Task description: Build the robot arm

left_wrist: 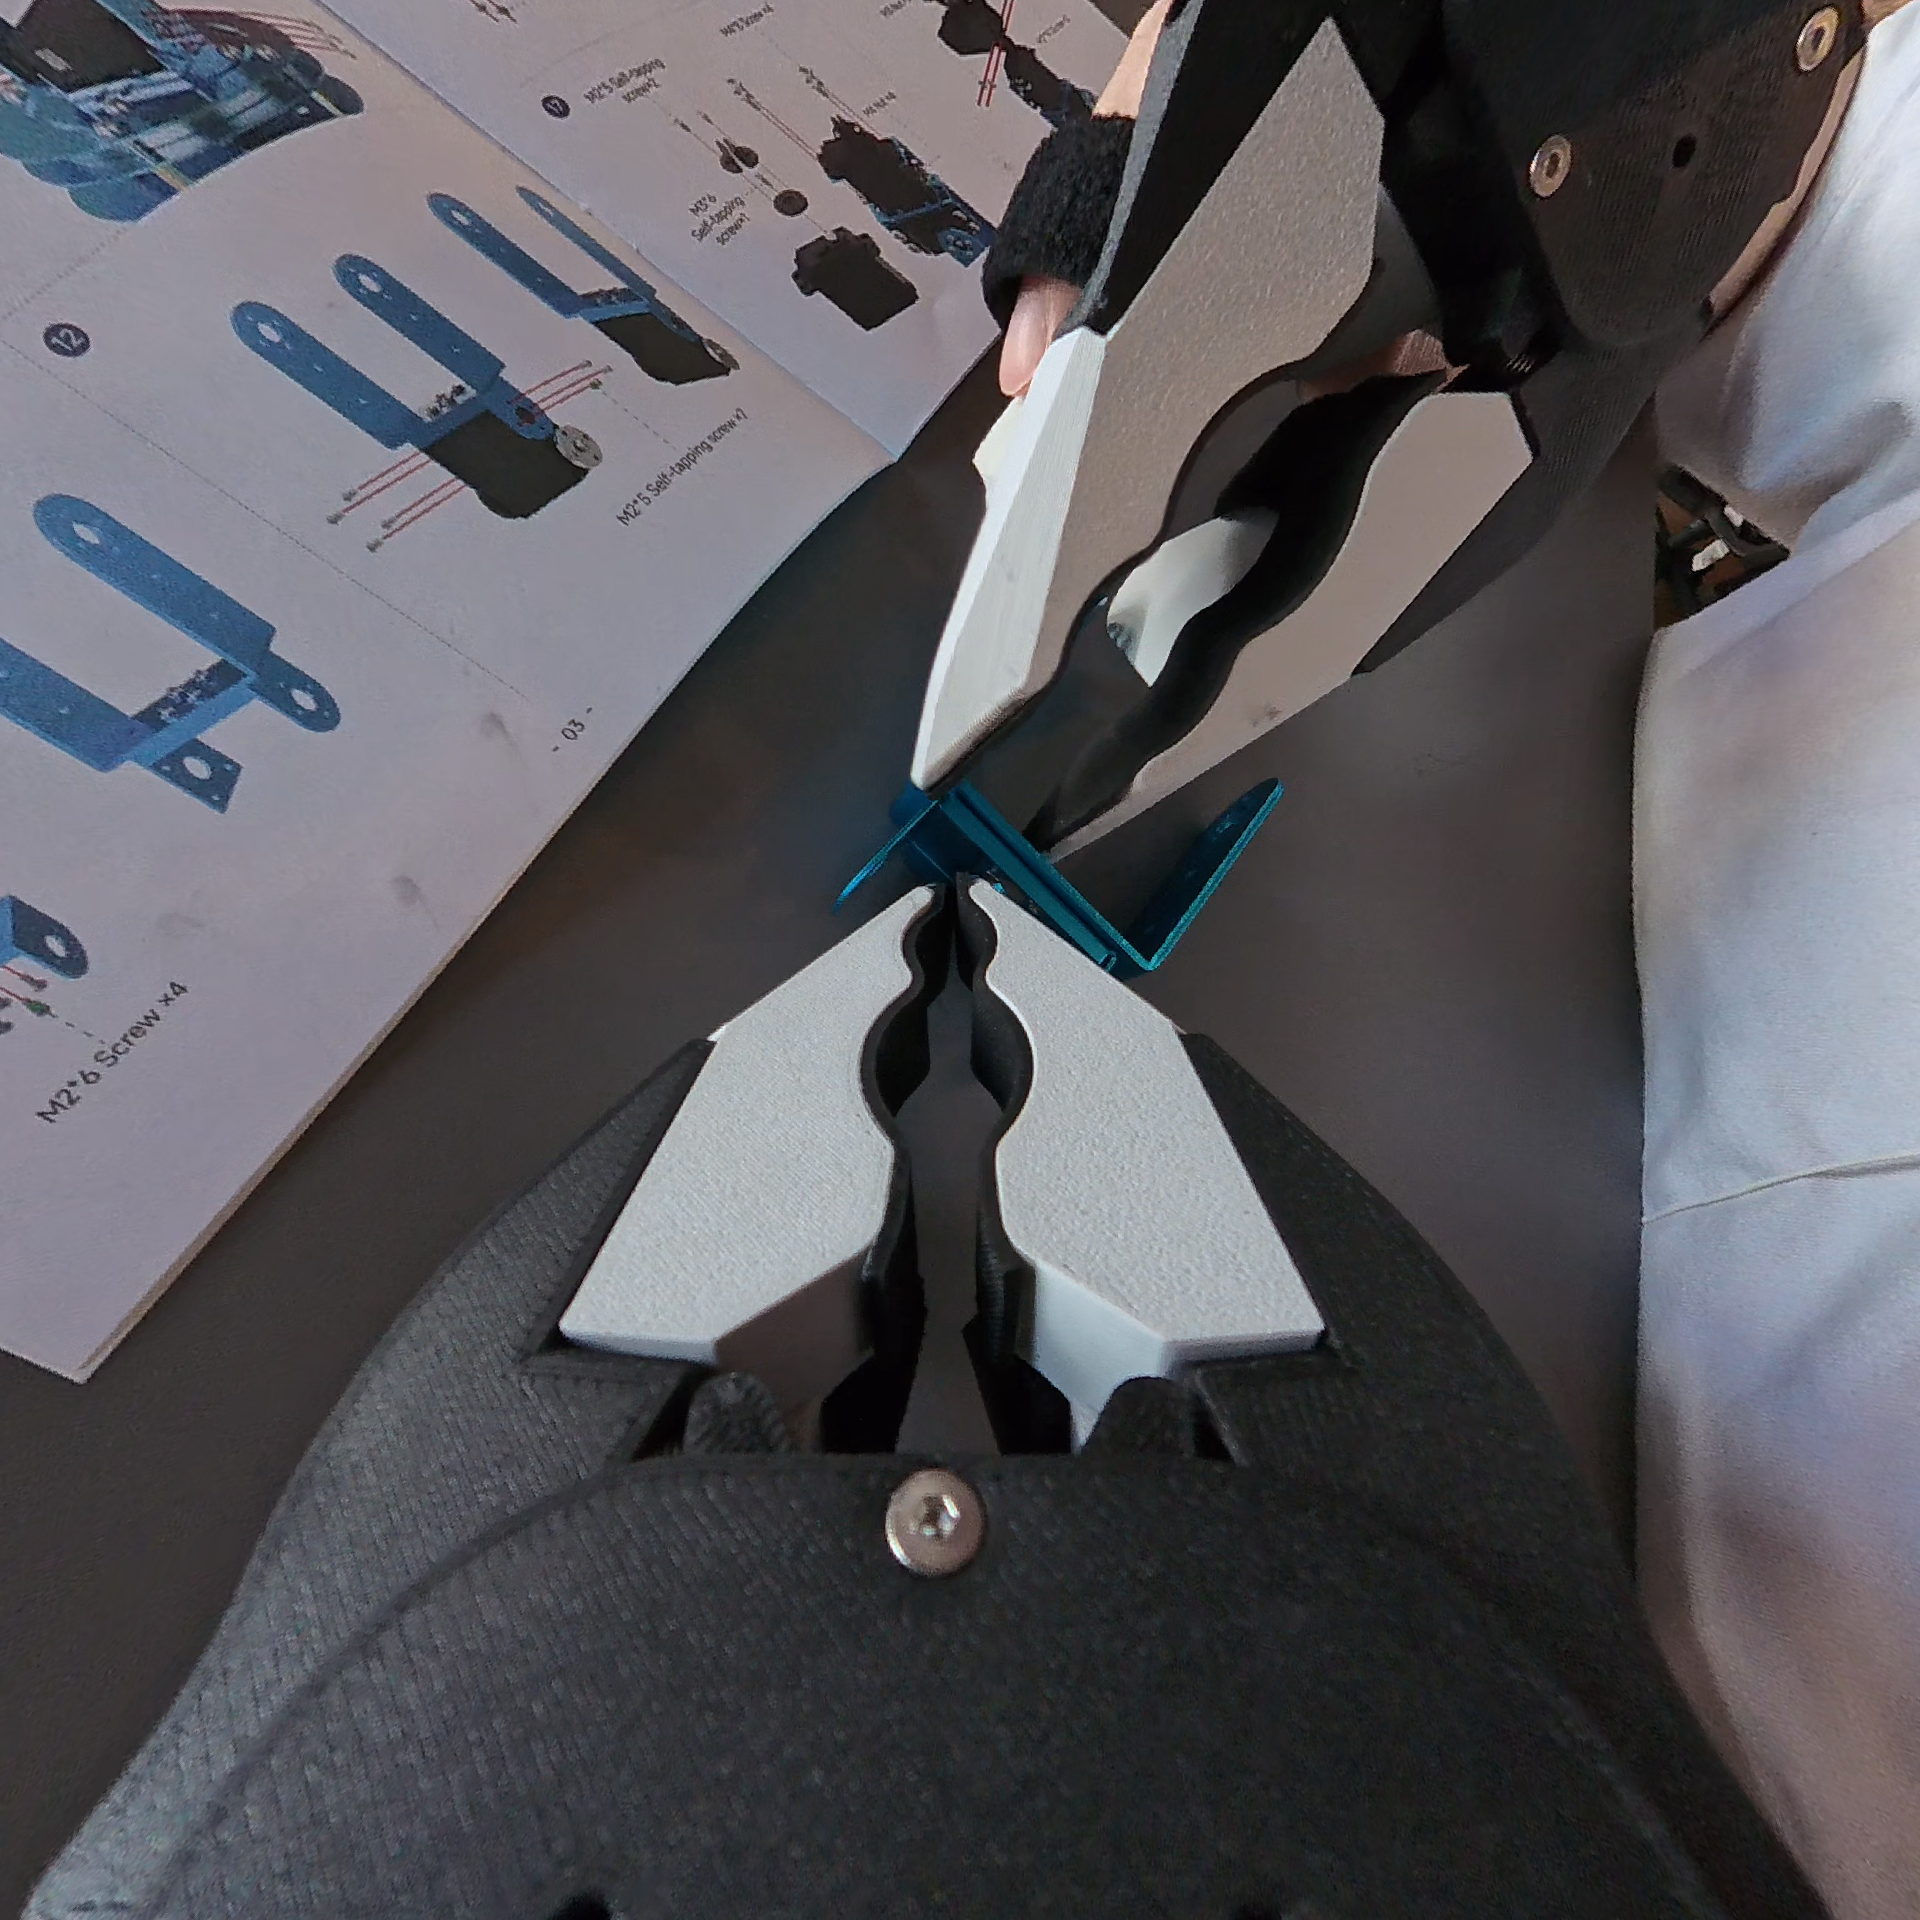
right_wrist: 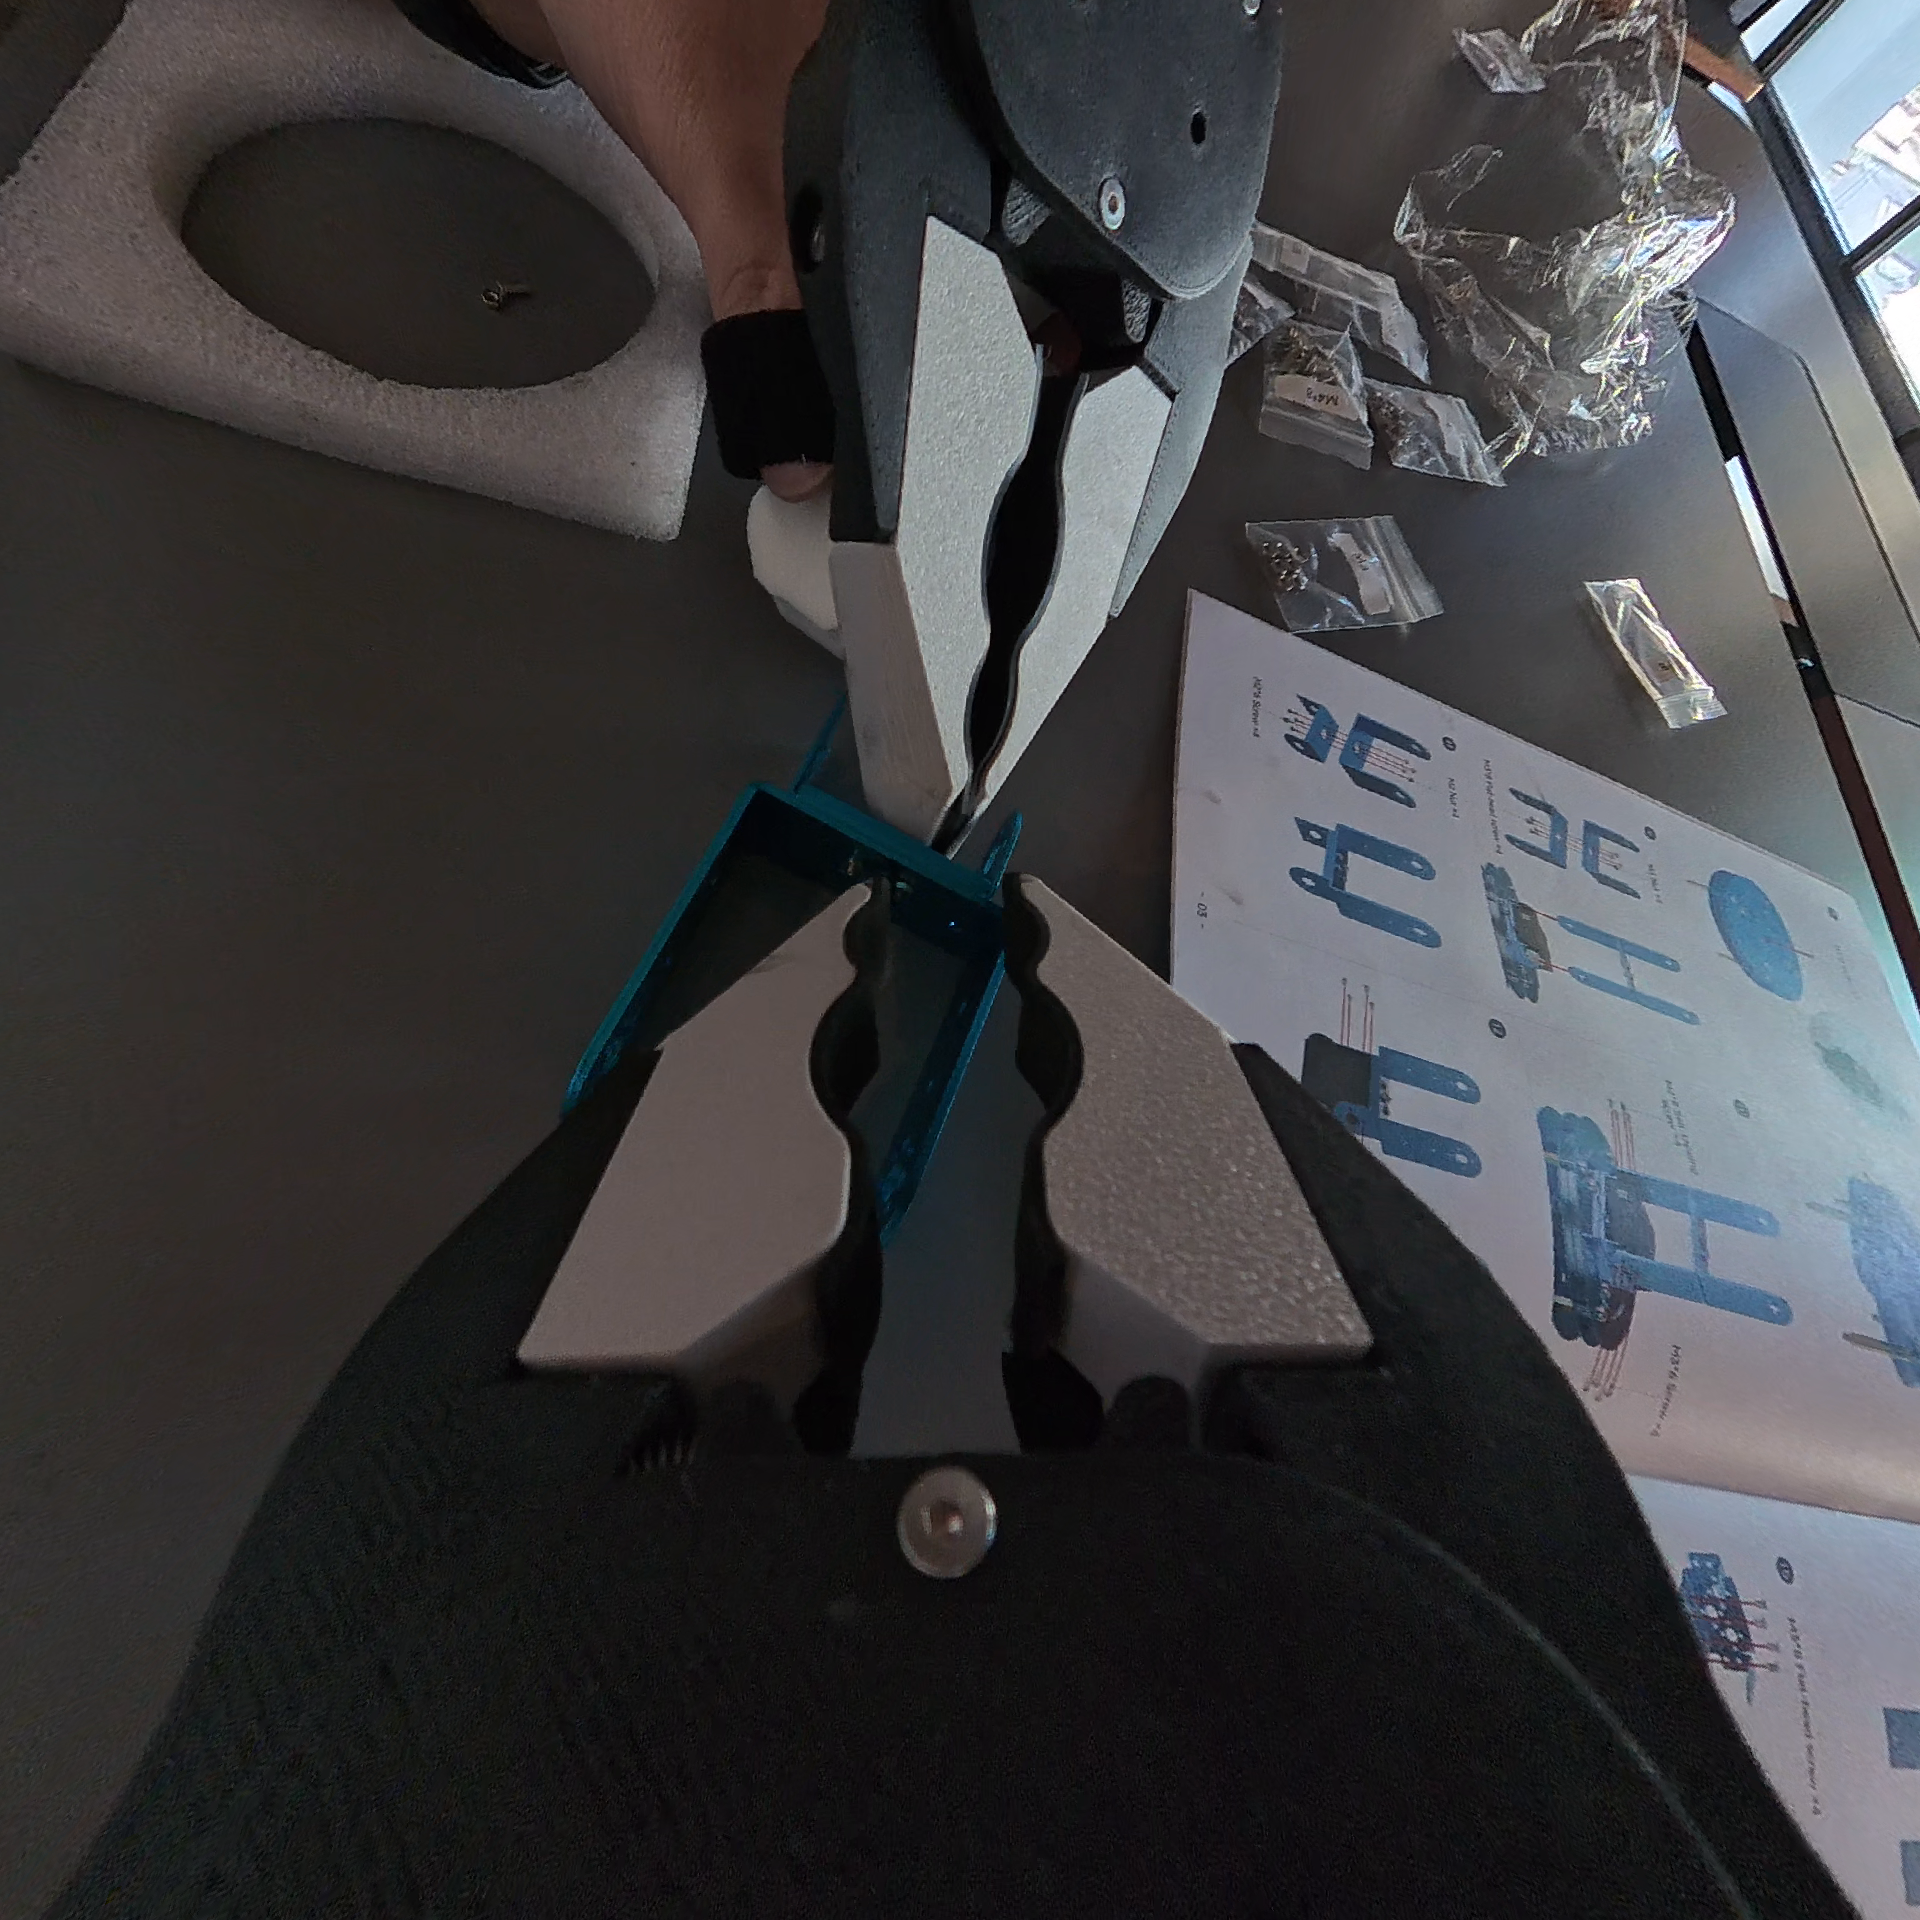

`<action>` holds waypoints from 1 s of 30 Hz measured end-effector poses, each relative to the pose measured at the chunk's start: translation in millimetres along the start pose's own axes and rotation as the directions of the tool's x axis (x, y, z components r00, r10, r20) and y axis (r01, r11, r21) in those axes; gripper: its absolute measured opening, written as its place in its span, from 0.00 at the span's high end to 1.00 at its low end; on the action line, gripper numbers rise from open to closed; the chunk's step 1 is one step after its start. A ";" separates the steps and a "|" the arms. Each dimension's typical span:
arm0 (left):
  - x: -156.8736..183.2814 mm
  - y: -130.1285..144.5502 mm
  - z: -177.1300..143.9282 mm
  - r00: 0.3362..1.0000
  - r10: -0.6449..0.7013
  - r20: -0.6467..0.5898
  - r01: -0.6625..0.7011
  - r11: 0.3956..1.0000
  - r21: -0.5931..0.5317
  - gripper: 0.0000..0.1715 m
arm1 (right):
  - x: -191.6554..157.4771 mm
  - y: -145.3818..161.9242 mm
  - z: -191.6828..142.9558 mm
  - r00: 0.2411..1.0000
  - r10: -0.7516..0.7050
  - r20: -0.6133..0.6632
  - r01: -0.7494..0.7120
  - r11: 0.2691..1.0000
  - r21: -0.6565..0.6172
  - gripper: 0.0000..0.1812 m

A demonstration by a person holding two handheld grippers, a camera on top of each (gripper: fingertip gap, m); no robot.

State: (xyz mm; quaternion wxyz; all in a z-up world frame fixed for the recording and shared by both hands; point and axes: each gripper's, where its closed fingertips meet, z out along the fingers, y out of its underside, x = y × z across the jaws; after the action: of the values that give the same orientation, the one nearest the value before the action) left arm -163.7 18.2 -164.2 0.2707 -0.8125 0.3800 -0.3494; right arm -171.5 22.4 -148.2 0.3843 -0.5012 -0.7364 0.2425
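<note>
A blue metal U-bracket (left_wrist: 1044, 891) is held between both grippers above the dark table (left_wrist: 623, 987). A second blue bracket seems to sit back to back against its base. My left gripper (left_wrist: 956, 896) is shut, its tips pinching the thin edge at the bracket's base. It comes down from above in the right wrist view (right_wrist: 961, 821). My right gripper (right_wrist: 945, 891) straddles one arm of the bracket (right_wrist: 821, 831), with its jaws closed onto it and a gap left between the tips. It enters the left wrist view from the upper right (left_wrist: 992, 805).
An open instruction booklet (left_wrist: 364, 520) lies on the table, to the right in the right wrist view (right_wrist: 1507, 987). White foam packing (right_wrist: 104, 312) with a round cut-out holds a small screw (right_wrist: 504, 296). Small bags of screws (right_wrist: 1340, 571) and crumpled clear plastic (right_wrist: 1558, 260) lie beyond. A white sleeve (left_wrist: 1766, 935) is on the right. The tips of both grippers are at nearly the same place.
</note>
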 end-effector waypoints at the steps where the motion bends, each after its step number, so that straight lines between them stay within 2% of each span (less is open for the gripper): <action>1: 0.0 0.0 0.0 1.000 0.000 0.000 0.000 1.000 0.000 1.00 | -0.2 -0.4 -0.3 1.000 -0.004 0.002 0.004 1.000 0.002 0.89; 22: 0.1 -0.6 -0.4 1.000 -0.008 -0.001 0.008 1.000 0.006 1.00 | 16.3 -4.9 -17.5 0.999 0.039 -0.009 -0.039 0.999 0.019 0.92; 26: -3.9 1.1 -3.9 1.000 -0.017 0.017 0.017 1.000 0.000 1.00 | 15.5 -1.7 -31.2 0.991 0.104 0.079 -0.104 0.995 0.003 0.91; 30: -5.7 -3.6 -11.1 0.997 -0.071 -0.001 0.071 0.997 0.030 0.95 | 4.0 10.5 -39.8 0.959 0.207 0.195 -0.202 0.978 -0.043 0.86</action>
State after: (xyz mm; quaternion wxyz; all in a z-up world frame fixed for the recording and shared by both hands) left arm -173.4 22.9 -157.0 0.2701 -0.8214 0.3456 -0.3644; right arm -134.3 28.9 -131.3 0.2762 -0.5523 -0.7179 0.3213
